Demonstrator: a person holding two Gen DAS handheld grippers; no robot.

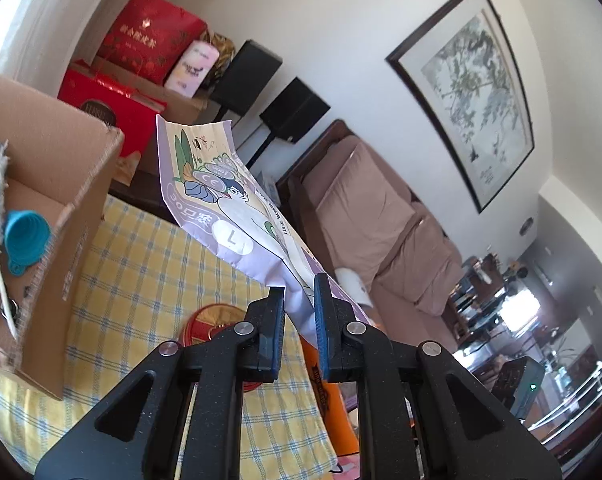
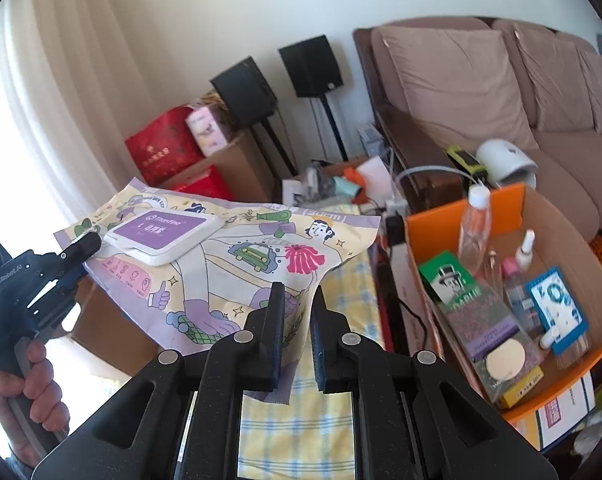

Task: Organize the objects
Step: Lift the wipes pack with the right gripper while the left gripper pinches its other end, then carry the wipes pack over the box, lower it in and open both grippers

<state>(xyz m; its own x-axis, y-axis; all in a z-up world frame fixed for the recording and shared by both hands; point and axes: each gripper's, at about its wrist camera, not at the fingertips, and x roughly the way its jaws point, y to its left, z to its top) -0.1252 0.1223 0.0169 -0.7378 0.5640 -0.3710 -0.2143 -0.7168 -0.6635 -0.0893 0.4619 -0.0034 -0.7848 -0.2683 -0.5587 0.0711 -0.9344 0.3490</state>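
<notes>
A flat soft pack (image 1: 229,200) printed with purple and cream cartoons hangs in the air above the table, held between both grippers. My left gripper (image 1: 299,284) is shut on one thin edge of it. In the right wrist view the pack (image 2: 229,264) lies nearly level, with its white lid and purple label (image 2: 161,236) facing up. My right gripper (image 2: 299,292) is shut on the pack's near corner. The left gripper (image 2: 87,242) pinches the far left edge, with a person's hand (image 2: 29,372) around its handle.
A yellow checked cloth (image 1: 141,280) covers the table. A brown cardboard box (image 1: 73,208) holding a blue funnel (image 1: 25,236) stands at the left. An orange-lined box (image 2: 461,206) with bottles and packets stands at the right. A red tin (image 1: 213,320) lies below the pack. A sofa (image 2: 461,80) is behind.
</notes>
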